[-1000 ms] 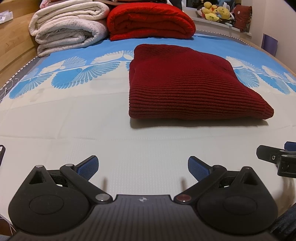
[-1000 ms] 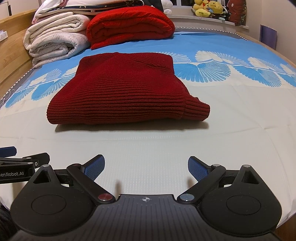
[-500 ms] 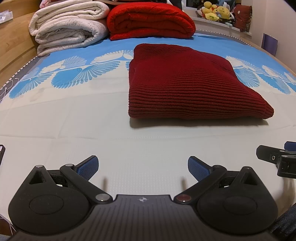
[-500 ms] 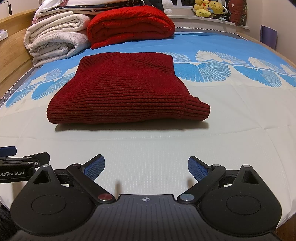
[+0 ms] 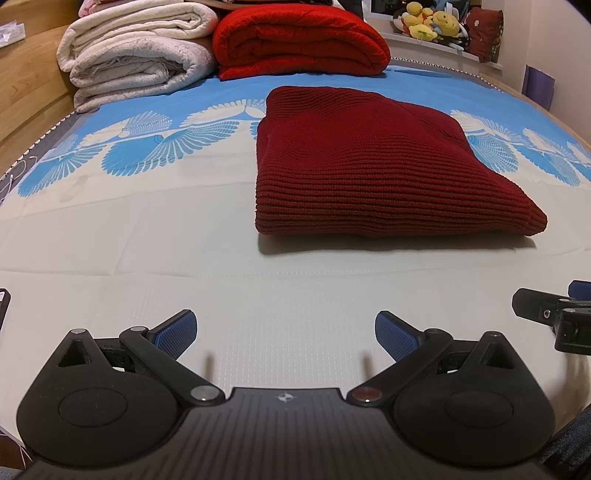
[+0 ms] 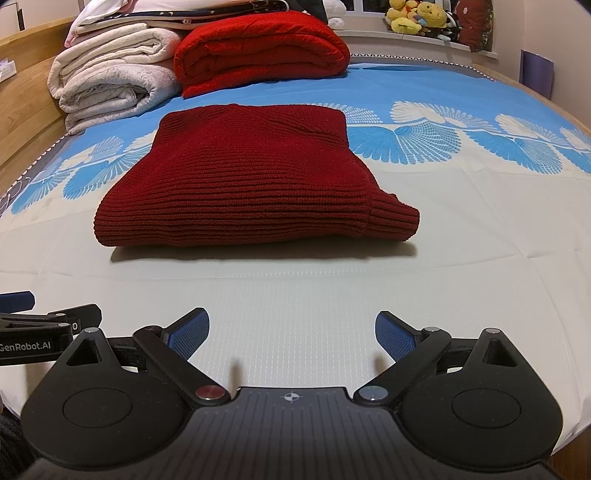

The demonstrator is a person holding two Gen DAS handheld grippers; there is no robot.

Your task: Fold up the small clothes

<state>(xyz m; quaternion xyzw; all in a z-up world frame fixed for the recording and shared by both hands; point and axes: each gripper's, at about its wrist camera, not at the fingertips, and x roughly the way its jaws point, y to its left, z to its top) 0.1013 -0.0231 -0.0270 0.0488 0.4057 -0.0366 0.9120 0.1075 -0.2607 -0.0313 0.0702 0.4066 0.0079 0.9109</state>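
Observation:
A dark red knitted sweater (image 5: 373,170) (image 6: 251,184) lies folded into a thick rectangle on the bed, its ribbed hem sticking out at the near right corner. My left gripper (image 5: 286,334) hovers low over the pale sheet well short of the sweater, open, nothing between its blue pads. My right gripper (image 6: 291,334) sits likewise near the bed's front edge, open and empty. Each gripper shows at the other view's edge: the right gripper (image 5: 550,317) in the left wrist view, the left gripper (image 6: 44,325) in the right wrist view.
The bed sheet (image 5: 147,236) is pale with a blue fan pattern further back. A folded cream blanket (image 5: 136,55) and a folded bright red blanket (image 5: 299,40) are stacked at the bed's far end. Soft toys (image 5: 428,22) sit on a ledge behind. A wooden bed frame (image 6: 26,96) runs along the left.

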